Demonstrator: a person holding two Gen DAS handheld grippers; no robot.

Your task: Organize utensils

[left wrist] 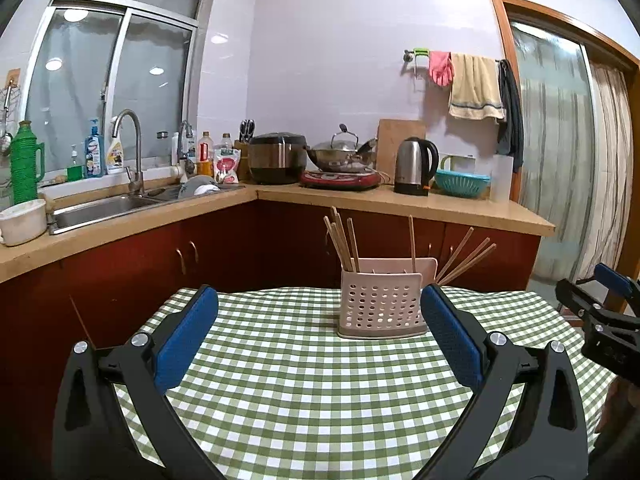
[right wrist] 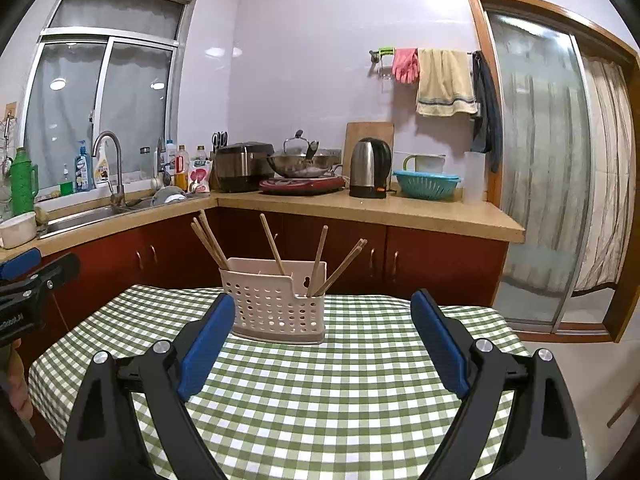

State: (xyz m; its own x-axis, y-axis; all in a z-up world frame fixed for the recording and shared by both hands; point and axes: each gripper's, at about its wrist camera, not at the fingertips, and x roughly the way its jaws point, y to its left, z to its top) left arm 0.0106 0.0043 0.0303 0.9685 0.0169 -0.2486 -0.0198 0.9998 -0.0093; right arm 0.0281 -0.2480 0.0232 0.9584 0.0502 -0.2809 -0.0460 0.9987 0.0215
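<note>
A table with a green checked cloth [left wrist: 304, 400] fills the near scene. At its far edge stands the pink perforated utensil holder [left wrist: 381, 309], chopsticks [left wrist: 343, 242] leaning inside it. Left gripper [left wrist: 320, 328] and right gripper [right wrist: 322, 336] hover nearer, jaws spread wide, both empty

Chopsticks [right wrist: 276, 250] in holder [right wrist: 276, 308] on table [right wrist: 320, 400], counter [right wrist: 360, 204] behind.

A home kitchen: steel sink [left wrist: 100, 208] far left, rice cooker [left wrist: 277, 157], wok [left wrist: 340, 155] and electric kettle [left wrist: 414, 166] along the far counter [left wrist: 440, 206].
</note>
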